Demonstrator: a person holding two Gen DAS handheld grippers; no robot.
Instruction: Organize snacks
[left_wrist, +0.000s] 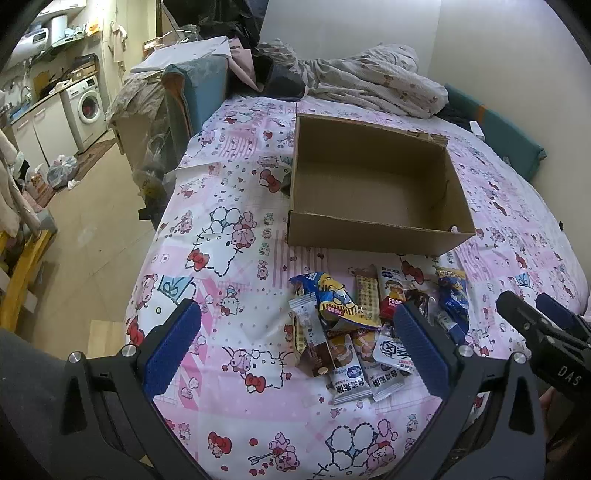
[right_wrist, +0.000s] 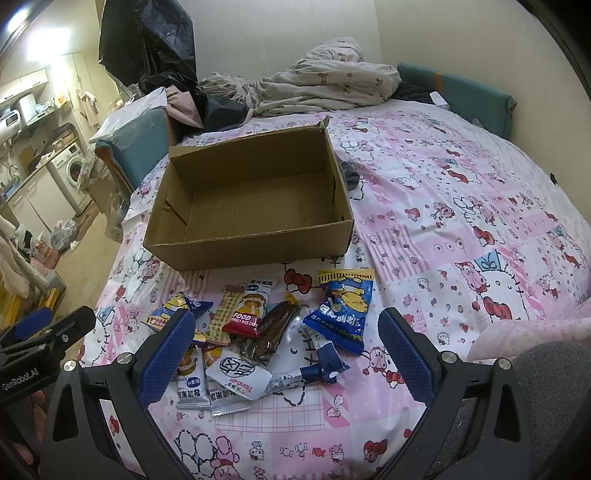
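Left wrist view: the snack pile (left_wrist: 373, 328) lies on the bedsheet (left_wrist: 229, 229) just before the cardboard box (left_wrist: 373, 192); the left gripper (left_wrist: 295, 347), spread wide and empty, hides part of it. Right gripper (right_wrist: 286, 354) likewise gapes over the packets. Overlaps bury several wrappers. The dark brown bar (right_wrist: 271, 330) runs lengthwise toward the box
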